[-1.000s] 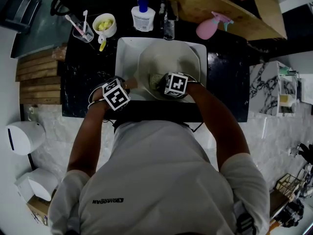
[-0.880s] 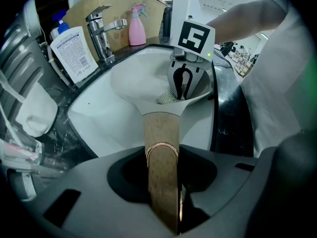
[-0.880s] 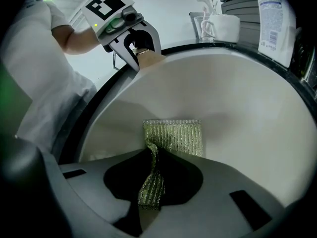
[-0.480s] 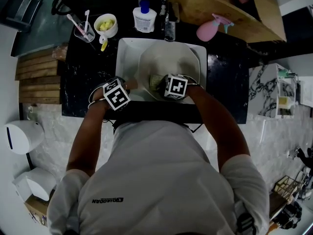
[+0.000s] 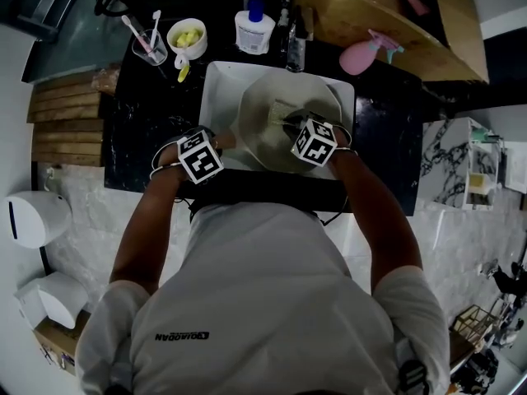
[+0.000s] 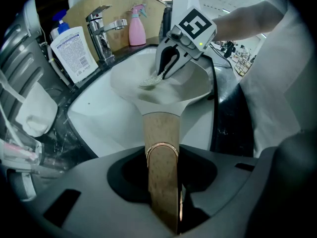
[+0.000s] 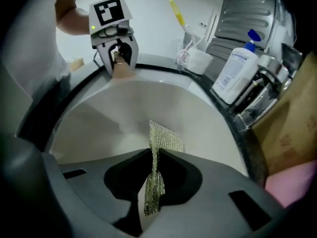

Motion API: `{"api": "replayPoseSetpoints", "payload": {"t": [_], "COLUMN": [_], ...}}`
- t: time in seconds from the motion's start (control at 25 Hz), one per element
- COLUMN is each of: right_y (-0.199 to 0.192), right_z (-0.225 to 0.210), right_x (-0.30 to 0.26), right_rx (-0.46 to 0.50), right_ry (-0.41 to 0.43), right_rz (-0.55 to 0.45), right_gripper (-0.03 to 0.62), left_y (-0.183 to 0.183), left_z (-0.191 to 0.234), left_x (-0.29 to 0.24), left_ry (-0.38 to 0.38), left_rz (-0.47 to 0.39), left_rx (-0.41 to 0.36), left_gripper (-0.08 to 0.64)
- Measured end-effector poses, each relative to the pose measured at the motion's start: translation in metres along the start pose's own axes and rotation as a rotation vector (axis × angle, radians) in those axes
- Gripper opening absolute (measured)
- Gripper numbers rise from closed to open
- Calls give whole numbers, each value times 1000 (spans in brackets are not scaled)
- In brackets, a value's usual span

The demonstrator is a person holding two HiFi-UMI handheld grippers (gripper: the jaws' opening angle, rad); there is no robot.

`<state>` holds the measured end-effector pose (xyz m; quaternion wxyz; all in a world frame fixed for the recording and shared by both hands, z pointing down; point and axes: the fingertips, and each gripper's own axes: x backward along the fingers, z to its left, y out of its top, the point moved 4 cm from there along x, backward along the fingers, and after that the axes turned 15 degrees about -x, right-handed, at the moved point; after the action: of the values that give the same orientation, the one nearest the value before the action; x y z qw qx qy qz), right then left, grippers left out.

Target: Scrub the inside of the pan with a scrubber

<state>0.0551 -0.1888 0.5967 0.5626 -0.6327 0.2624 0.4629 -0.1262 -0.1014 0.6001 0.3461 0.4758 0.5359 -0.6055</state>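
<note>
A pale pan [image 5: 280, 105] sits tilted in the white sink. Its wooden handle [image 6: 161, 143] runs between the jaws of my left gripper [image 6: 162, 171], which is shut on it at the pan's left near edge [image 5: 218, 142]. My right gripper [image 7: 152, 155] is shut on a glittery mesh scrubber [image 7: 162, 135], whose free end lies on the pan's inner surface [image 7: 119, 118]. In the head view the right gripper [image 5: 298, 126] is over the middle of the pan. The left gripper view shows the scrubber [image 6: 151, 81] hanging from the right gripper [image 6: 168, 67] inside the pan.
The sink [image 5: 216, 85] is set in a black counter. Behind it stand a faucet [image 6: 101, 29], a white pump bottle [image 5: 254, 30], a pink spray bottle [image 5: 366, 56], a cup of toothbrushes [image 5: 151, 48] and a small bowl [image 5: 187, 38]. A cardboard box [image 5: 387, 15] stands at the back right.
My right gripper has moved with the scrubber from the pan's near side toward its middle and right, tilting as it went. The left gripper and the handle have stayed still.
</note>
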Motion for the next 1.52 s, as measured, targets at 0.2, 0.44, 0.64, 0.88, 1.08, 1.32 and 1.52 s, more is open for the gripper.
{"api": "replayPoseSetpoints", "payload": {"t": [0.2,0.44,0.64,0.88,1.08,1.32,1.52], "right_y": [-1,-20,-25,-33,-39,-52,-65], "right_z": [-44,-56,-63,-64,-59,-48,-34], "right_x": [-5,-37,-46,-49,-44,-37,-32], "right_rx": [44,135,110,43,-87,-149,-179], "right_ry": [-245,-241,-222,-195,-129,-56,10], "right_rz": [24,141,199,243,304,383,457], "right_gripper": [71,71,71,71,71,71,71], "left_y": [-1,-1,-1,-1,-1,-1,-1], "left_z": [0,-1,-1,-1,0,-1,-1], "left_x": [0,0,0,0,0,0,0], "left_ry": [1,1,5,0,-2,-1,2], "left_rz": [3,4,5,6,9,10,10], "left_rx": [0,2,-1,0,1,2,1], "left_gripper": [141,141,141,141,141,141,141]}}
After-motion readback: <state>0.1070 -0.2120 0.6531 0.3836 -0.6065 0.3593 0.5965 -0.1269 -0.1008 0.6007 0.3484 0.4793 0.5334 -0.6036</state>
